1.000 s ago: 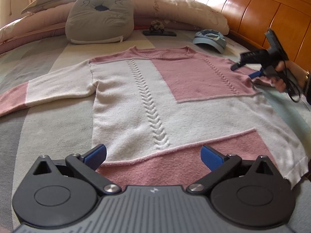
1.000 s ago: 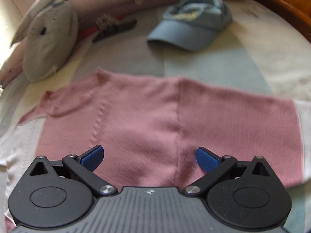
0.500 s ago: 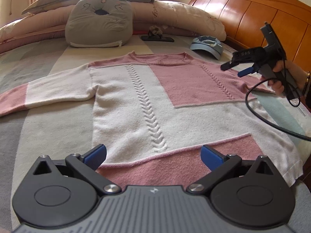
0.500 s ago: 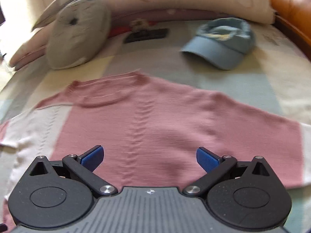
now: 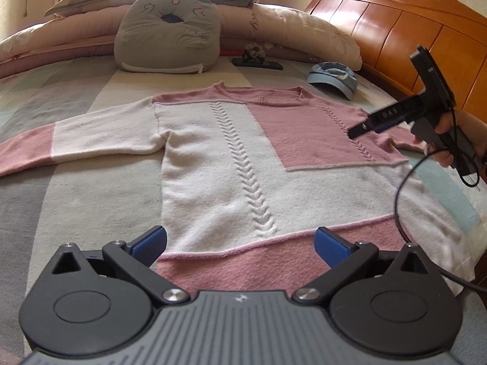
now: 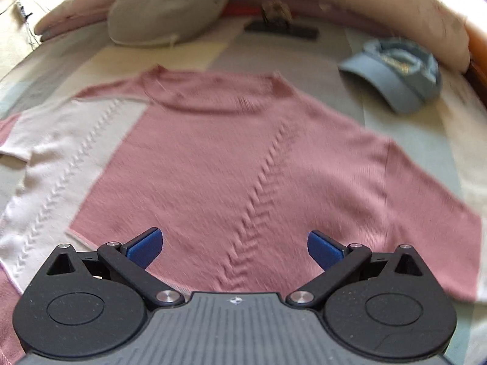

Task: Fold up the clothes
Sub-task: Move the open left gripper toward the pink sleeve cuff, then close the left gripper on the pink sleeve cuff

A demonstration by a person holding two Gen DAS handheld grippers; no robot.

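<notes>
One sweater [image 5: 243,158], pink and cream, lies spread flat and face up on the bed [image 5: 76,200], its collar toward the pillows and its hem nearest the left wrist camera. One sleeve stretches out flat to the left side of that view; the opposite sleeve runs toward the bed's edge under the right hand-held gripper [image 5: 354,132]. Striped bedcover lies bare on the left of the sweater and between collar and pillows. The left hand-held gripper [image 5: 240,243] hangs over the pink hem band with its blue fingers wide apart, holding nothing. The right one, held by a hand [image 5: 462,140] with a cable trailing, hovers above the pink shoulder panel, fingers spread and empty in its own view. A blue cap [image 5: 331,80] sits just beyond the shoulder, a grey cushion [image 5: 167,42] beyond the collar. A wooden headboard [image 5: 411,30] bounds the right.
</notes>
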